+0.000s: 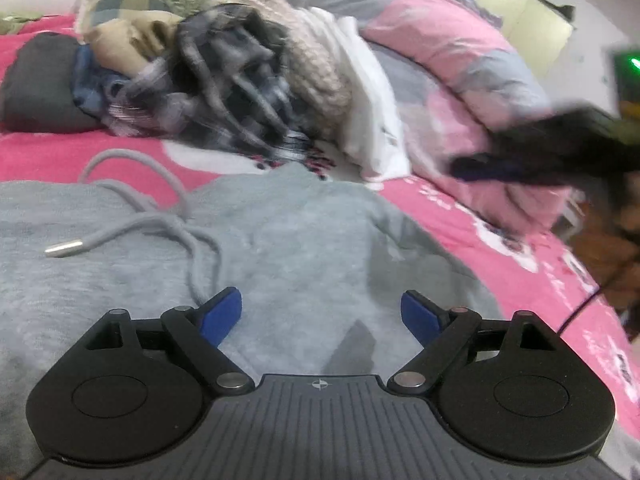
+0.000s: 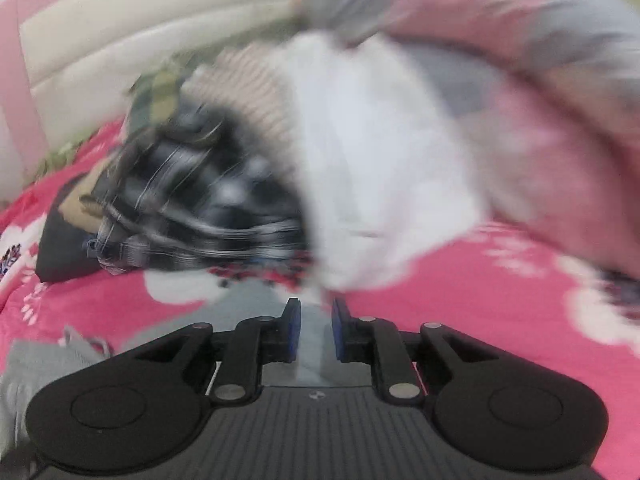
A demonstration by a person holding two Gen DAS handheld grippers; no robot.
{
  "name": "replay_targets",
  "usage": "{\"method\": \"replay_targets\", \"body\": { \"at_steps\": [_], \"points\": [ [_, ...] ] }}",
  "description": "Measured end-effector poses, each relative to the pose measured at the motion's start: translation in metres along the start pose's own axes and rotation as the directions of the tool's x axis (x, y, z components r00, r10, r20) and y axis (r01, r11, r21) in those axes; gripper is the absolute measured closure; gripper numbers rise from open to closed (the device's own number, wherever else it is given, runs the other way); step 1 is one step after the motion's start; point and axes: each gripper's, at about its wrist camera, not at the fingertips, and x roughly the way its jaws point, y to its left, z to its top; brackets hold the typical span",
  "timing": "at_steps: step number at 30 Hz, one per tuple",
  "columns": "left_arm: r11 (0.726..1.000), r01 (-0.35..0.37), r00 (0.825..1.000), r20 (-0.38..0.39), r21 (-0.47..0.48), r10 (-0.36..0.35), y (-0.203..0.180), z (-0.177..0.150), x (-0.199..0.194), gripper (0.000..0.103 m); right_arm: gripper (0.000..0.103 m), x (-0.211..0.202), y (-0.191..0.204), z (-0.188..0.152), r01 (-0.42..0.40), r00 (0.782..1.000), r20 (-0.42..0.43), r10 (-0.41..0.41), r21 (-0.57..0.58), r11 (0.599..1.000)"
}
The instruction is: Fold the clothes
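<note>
— Grey hoodie [image 1: 280, 232] fills the near half of the pink bedspread [image 1: 60, 152], and the left gripper [image 1: 321, 312] hangs over it, jaws spread wide, holding nothing!

— Right wrist view: right gripper [image 2: 316, 330] nearly closed, grey fabric showing in the gap; grip unclear. Blurred clothes pile [image 2: 208, 196] lies beyond.

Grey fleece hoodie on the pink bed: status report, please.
Left tool open above grey fleece hoodie. Right tool nearly shut, grip unclear. Grey drawstring loose on hoodie.
</note>
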Motion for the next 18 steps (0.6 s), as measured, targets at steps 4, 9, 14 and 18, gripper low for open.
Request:
{"method": "replay_targets", "body": {
  "at_steps": [4,9,14,18],
  "points": [
    [0.996,0.035,0.999,-0.028,0.088,-0.032,-0.012,-0.003,0.001,0.013,0.053,-0.068,-0.062,-0.040,0.118,0.993,-0.006,-0.118,0.072,0.990],
    [0.986,-0.029,0.998,-0.054,0.162,0.039,-0.022,-0.012,0.015,0.013,0.053,-0.100,-0.117,-0.119,0.201,0.977,-0.106,-0.185,0.173,0.964],
    [0.978,-0.056,0.997,-0.037,0.201,0.065,-0.027,-0.017,0.016,0.013,0.053,-0.083,-0.144,-0.176,0.214,0.970,-0.164,-0.182,0.207,0.955],
    [0.973,-0.067,0.997,-0.029,0.219,0.075,-0.029,-0.020,0.017,0.012,0.049,-0.068,-0.143,-0.189,0.188,0.977,-0.133,-0.166,0.169,0.968]
  ]
}}
